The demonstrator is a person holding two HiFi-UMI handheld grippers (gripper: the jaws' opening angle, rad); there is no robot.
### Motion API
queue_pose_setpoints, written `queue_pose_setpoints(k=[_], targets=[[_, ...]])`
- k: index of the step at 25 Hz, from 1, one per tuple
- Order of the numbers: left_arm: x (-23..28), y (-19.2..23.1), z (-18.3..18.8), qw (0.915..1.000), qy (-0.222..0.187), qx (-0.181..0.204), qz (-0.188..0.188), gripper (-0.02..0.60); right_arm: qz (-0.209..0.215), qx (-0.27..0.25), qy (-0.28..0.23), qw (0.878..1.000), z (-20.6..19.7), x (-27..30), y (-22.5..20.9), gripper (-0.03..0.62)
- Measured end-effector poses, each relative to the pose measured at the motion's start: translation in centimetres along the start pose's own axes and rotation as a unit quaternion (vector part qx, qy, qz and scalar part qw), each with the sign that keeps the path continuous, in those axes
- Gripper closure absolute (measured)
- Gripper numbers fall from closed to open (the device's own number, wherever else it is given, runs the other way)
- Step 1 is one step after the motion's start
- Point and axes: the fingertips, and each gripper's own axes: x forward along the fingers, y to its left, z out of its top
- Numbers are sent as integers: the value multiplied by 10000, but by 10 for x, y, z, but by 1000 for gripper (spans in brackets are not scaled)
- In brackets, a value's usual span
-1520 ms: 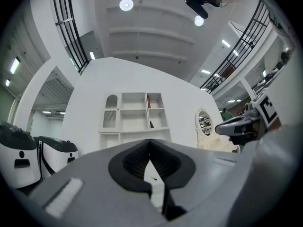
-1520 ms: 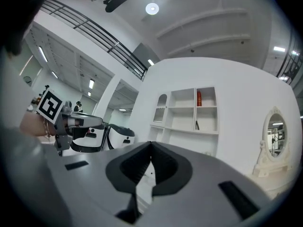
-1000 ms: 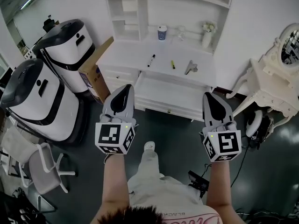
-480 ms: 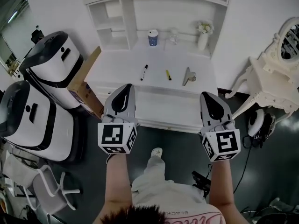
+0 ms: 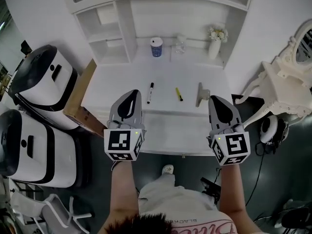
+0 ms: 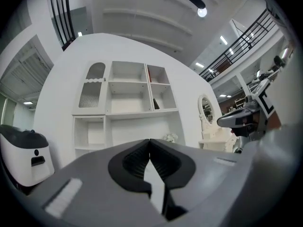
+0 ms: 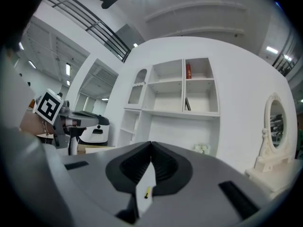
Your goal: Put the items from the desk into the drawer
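On the white desk (image 5: 122, 79) lie a black marker (image 5: 150, 89), a yellow marker (image 5: 179, 94) and a grey tool (image 5: 200, 95). A white drawer (image 5: 170, 133) stands pulled out below the desk's front edge. My left gripper (image 5: 130, 92) is shut and empty, its tip over the drawer's left end, just short of the black marker. My right gripper (image 5: 217, 99) is shut and empty too, over the drawer's right end beside the grey tool. Both point level at the shelf unit. In the right gripper view the yellow marker (image 7: 147, 192) shows below the closed jaws.
A blue cup (image 5: 156, 47), a glass (image 5: 181, 43) and a vase of flowers (image 5: 216, 40) stand at the desk's back. Two white machines (image 5: 44, 87) and a cardboard box (image 5: 80, 101) crowd the left side. An ornate white mirror stand (image 5: 282, 91) is at the right.
The person has walked up to the desk. Both grippers went forward together, from over the dark floor to over the drawer front. Their jaws stayed shut.
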Motion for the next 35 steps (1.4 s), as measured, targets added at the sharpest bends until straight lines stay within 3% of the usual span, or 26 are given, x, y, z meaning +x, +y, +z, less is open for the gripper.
queue_pose_setpoints(k=[3,6,10,13,18,23,35], targets=[[26,13,-11,9998,89,-66,-167,559,-92,16,87,9999,-7,25,-7,586],[52,24,-22,9993,179,-179,-280,493,-165,-1,162,9997,-12,46,-14,586],[81,35,-39,9980,340,-394,-361,326,-222,-11,281,9994,-20,69,-22,586],[97,38,-55,9972,534,-386,-365,322,-262,21,382,9989,-31,81,-31,586],[118,45,-90,9929,864,-758,-301,322,-246,132,625,9977,-55,100,-39,586],[134,48,-133,9865,1358,-878,-266,324,-191,299,952,9948,-88,115,-46,586],[157,36,-236,9615,2594,-883,-213,370,37,637,1743,9826,-165,131,-51,586]])
